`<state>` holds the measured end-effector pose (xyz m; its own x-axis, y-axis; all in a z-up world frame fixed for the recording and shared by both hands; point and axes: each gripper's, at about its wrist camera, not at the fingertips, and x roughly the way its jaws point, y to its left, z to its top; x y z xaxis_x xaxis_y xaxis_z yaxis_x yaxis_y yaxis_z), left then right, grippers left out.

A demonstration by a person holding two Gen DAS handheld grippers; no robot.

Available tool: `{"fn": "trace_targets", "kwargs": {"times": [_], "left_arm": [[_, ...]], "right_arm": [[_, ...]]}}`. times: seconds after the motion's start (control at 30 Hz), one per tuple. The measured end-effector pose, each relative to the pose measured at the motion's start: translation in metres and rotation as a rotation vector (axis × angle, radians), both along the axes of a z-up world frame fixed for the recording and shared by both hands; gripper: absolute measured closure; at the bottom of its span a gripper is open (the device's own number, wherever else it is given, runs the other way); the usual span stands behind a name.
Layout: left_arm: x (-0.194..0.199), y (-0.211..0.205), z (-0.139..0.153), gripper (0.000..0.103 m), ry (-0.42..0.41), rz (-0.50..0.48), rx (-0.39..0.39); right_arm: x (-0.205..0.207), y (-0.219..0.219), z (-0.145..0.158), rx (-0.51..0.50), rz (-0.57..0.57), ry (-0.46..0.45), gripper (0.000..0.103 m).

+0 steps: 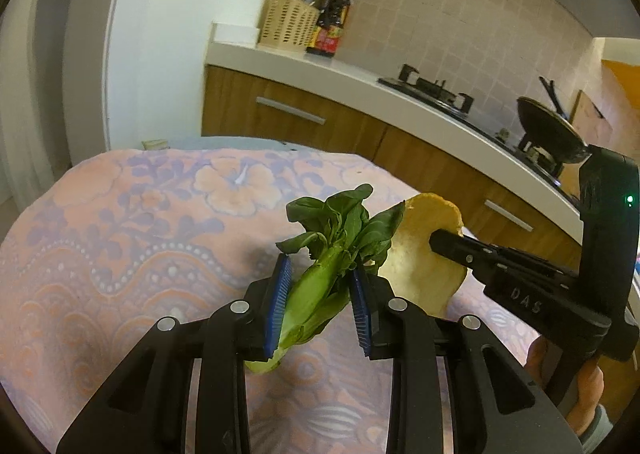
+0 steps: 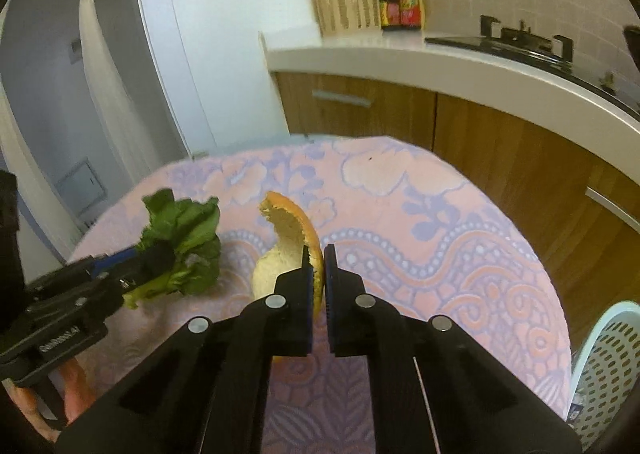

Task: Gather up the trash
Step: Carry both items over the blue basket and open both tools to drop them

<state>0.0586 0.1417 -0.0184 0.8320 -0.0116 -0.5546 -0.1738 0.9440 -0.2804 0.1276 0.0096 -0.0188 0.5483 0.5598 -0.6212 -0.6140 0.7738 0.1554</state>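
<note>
Black linkage bars fill the bottom of both wrist views, and past them each tool has its piece of trash off the flowered tablecloth [image 2: 460, 222]. On the left gripper [image 1: 320, 306] the 2 blue pads stand partly apart, pressed against the pale stalk of a leafy green vegetable [image 1: 320, 274], its dark leaves fanning forward beyond the tips. On the right gripper [image 2: 319, 290] the jaws are all but together, pinching the thin edge of an orange peel [image 2: 288, 230], which curls up and away to the left.

That peel looks like the weak point: it is held by a narrow rim only, so a quick swing toward the pale perforated basket [image 2: 600, 366] at the table's right edge could let it pivot or slip out. The vegetable's limp leaves could also brush the peel, since the 2 loads hang just beside each other.
</note>
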Motion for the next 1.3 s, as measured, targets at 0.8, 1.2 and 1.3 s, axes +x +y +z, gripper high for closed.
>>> {"fn": "trace_targets", "kwargs": {"times": [0.8, 1.2, 1.3], "left_arm": [[-0.002, -0.175, 0.051, 0.076, -0.103, -0.297, 0.075], [0.036, -0.279, 0.035, 0.075, -0.044, -0.483, 0.089], [0.048, -0.301, 0.027, 0.075, -0.013, -0.516, 0.113]], "right_arm": [[-0.059, -0.222, 0.059, 0.077, -0.321, -0.181, 0.099], [-0.053, -0.327, 0.04, 0.036, -0.528, -0.143, 0.099], [-0.044, -0.34, 0.029, 0.018, -0.559, -0.11, 0.099]]}}
